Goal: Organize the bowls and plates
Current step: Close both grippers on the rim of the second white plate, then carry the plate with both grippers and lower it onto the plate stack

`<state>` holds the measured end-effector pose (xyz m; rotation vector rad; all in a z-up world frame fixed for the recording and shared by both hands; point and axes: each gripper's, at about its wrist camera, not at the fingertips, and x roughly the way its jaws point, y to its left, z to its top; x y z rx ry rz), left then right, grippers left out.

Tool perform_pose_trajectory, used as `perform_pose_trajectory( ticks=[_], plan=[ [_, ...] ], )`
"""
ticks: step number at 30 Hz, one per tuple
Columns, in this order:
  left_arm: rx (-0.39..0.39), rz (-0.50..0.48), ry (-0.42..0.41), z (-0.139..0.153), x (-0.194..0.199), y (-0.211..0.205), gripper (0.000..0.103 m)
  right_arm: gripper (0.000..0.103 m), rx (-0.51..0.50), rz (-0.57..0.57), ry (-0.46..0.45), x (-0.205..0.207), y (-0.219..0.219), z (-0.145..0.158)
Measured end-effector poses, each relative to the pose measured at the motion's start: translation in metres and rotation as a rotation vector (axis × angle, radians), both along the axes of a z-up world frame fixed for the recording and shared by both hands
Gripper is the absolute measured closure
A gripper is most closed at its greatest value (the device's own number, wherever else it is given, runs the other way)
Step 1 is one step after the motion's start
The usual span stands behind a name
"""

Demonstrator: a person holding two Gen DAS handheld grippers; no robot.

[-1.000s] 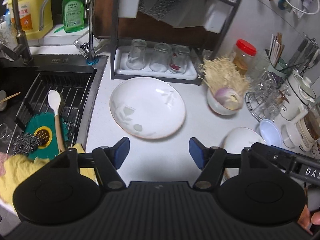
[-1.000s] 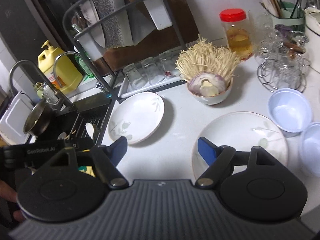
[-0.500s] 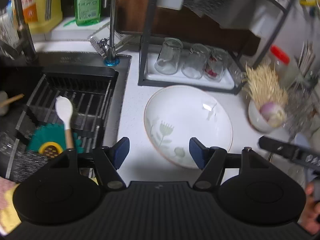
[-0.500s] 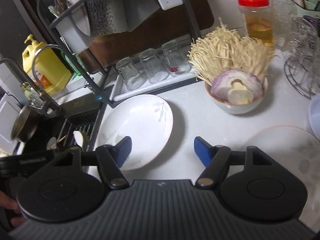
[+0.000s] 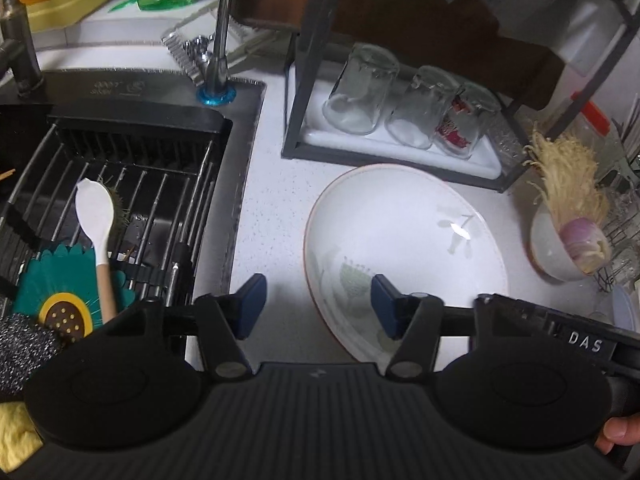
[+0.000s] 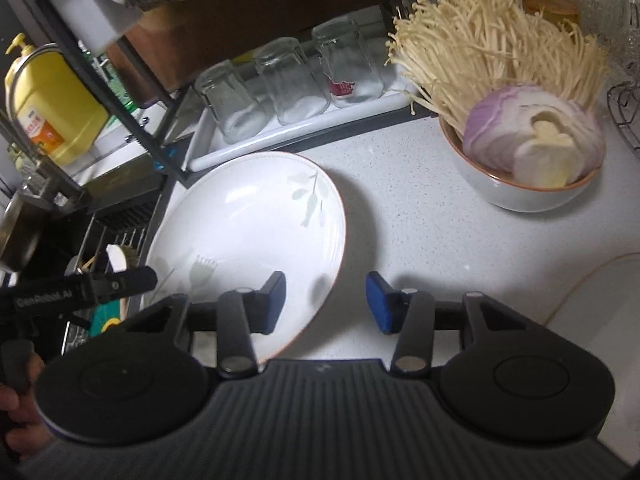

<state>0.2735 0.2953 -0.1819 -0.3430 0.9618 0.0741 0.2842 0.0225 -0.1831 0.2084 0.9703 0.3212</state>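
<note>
1. Both grippers have closed in on the plate (image 5: 404, 240) since the earlier frames; it now fills far more of each view, and the second plate seen a second ago at the right is out of the left view.
2. Left gripper (image 5: 318, 306): jaws spread wide, holding nothing. Its blue-padded fingers straddle the plate's left rim, one over the bare counter (image 5: 272, 216), the other over the plate's printed area.
3. Right gripper (image 6: 326, 302): jaws likewise spread and empty, straddling the plate's right rim; whether either pad touches the rim cannot be told.
4. Plate: round, shallow, glossy white ceramic with a thin reddish edge line and a faint grey-green plant print. It lies flat on the speckled white counter, near the counter's edge along the sink (image 5: 132, 200), just in front of the rack (image 5: 304, 92).
5. Rack: dark metal frame with a white tray holding three clear glasses (image 5: 412, 108), upside down in a row.
6. Bowl (image 6: 520, 184): pale ceramic with a brown rim, standing on the counter right of the plate, well apart. It holds a bundle of thin pale mushrooms (image 6: 492, 48) and a halved purple onion (image 6: 532, 132).
7. Sink: black, fitted with a ribbed wire basket; a white spoon (image 5: 96, 220) with a wooden handle lies in it.
</note>
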Motion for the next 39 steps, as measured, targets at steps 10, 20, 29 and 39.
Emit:
perform_pose_trajectory(
  ticks=[10,20,29,39],
  plan=[
    [0.001,-0.044,0.001,-0.020,0.031,0.016,0.059,0.068,-0.041,0.015,-0.013,0.031,0.019,-0.010],
    [-0.051,-0.088,-0.002,-0.027,0.044,0.012,0.078,0.080,-0.037,0.026,-0.003,0.039,0.019,-0.019],
    [-0.086,-0.085,0.024,-0.024,0.041,0.010,0.078,0.080,-0.009,0.019,0.031,0.029,0.008,-0.015],
    [-0.110,-0.111,0.033,0.003,0.018,-0.011,0.078,0.080,0.010,0.017,0.017,0.006,-0.017,0.013]
  ],
)
